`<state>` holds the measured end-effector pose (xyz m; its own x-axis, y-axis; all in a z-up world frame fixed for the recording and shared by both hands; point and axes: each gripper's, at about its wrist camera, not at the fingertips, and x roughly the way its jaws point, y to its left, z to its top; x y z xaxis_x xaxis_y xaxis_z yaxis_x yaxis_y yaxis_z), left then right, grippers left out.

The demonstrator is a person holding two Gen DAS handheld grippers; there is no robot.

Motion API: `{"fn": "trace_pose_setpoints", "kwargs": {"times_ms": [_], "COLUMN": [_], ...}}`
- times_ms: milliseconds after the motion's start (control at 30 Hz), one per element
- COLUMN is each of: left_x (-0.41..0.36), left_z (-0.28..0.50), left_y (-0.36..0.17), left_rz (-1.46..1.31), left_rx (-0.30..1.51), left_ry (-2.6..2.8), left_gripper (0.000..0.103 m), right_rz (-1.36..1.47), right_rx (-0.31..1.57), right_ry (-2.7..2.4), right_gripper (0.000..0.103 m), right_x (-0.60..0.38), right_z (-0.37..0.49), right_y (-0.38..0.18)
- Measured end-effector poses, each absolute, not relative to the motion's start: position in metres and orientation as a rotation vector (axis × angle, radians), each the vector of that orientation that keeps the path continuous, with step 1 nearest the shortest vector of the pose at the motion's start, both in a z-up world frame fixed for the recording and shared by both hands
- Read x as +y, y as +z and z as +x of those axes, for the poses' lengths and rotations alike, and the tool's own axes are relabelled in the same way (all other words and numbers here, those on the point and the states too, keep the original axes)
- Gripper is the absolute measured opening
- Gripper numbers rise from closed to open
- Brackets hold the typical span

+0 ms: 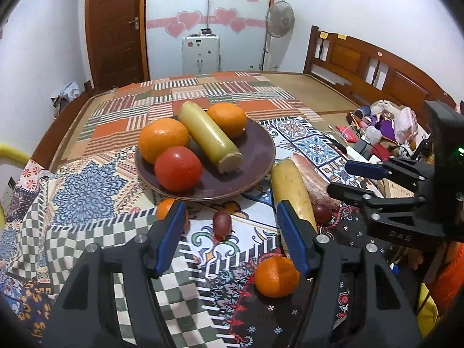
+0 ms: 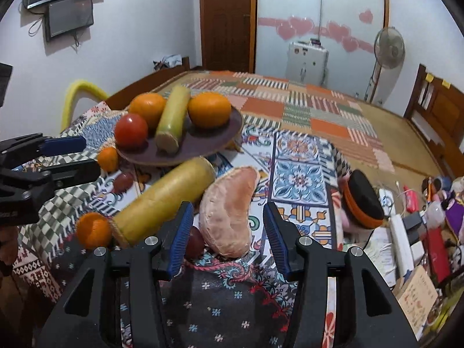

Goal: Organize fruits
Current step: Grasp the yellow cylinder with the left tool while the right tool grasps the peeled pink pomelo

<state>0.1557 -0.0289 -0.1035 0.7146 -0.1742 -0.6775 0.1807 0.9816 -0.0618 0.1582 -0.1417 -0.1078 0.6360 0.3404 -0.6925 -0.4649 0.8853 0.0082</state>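
Observation:
A brown plate [image 1: 258, 156] [image 2: 203, 142] on the patterned cloth holds two oranges [image 1: 162, 139], a tomato [image 1: 177, 168] and a sugarcane piece [image 1: 210, 136]. My left gripper [image 1: 230, 220] is open and empty above a grape [image 1: 221, 223]; a small orange [image 1: 277, 275] lies by its right finger, another [image 1: 165, 207] behind its left finger. A second sugarcane piece [image 1: 291, 191] [image 2: 168, 200] lies loose. My right gripper [image 2: 227, 223] is open around a pink pomelo segment [image 2: 229, 211], not touching it. A second grape [image 2: 195, 242] lies by its left finger.
A black and orange brush-like object [image 2: 362, 203] lies right of the pomelo. Clutter of boxes, cables and toys [image 2: 420, 226] fills the right side. A wooden headboard [image 1: 362, 63] stands behind. A yellow chair back [image 2: 78, 92] stands at the left.

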Motion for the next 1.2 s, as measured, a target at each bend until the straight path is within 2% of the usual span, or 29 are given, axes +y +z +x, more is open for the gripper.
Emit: {"fn": "trace_pose_setpoints", "kwargs": {"times_ms": [433,633,800,933,1200], "left_x": [-0.024,-0.027,-0.040,-0.052,-0.083], "left_z": [0.166,0.165,0.169,0.176,0.191], "left_y": [-0.112,-0.110,-0.108,-0.110,-0.115], "left_rz": [0.000,0.002,0.013,0.018,0.058], "left_rx": [0.756,0.750,0.759,0.785,0.837], "left_ry": [-0.194,-0.208,-0.241,-0.281,-0.345], "left_gripper": [0.065,0.065,0.065,0.064,0.055], "right_rz": [-0.122,-0.125,-0.138,-0.126,-0.151], "right_rx": [0.878,0.846,0.831,0.828,0.784], "right_ry": [0.537,0.533,0.514,0.507,0.479], "right_gripper": [0.046,0.029,0.022,0.022,0.022], "right_x": [-0.141,-0.145,-0.156,-0.166,-0.176], "right_z": [0.185,0.175,0.165,0.162,0.154], "right_y": [-0.125,-0.119,-0.117,-0.115,-0.113]}}
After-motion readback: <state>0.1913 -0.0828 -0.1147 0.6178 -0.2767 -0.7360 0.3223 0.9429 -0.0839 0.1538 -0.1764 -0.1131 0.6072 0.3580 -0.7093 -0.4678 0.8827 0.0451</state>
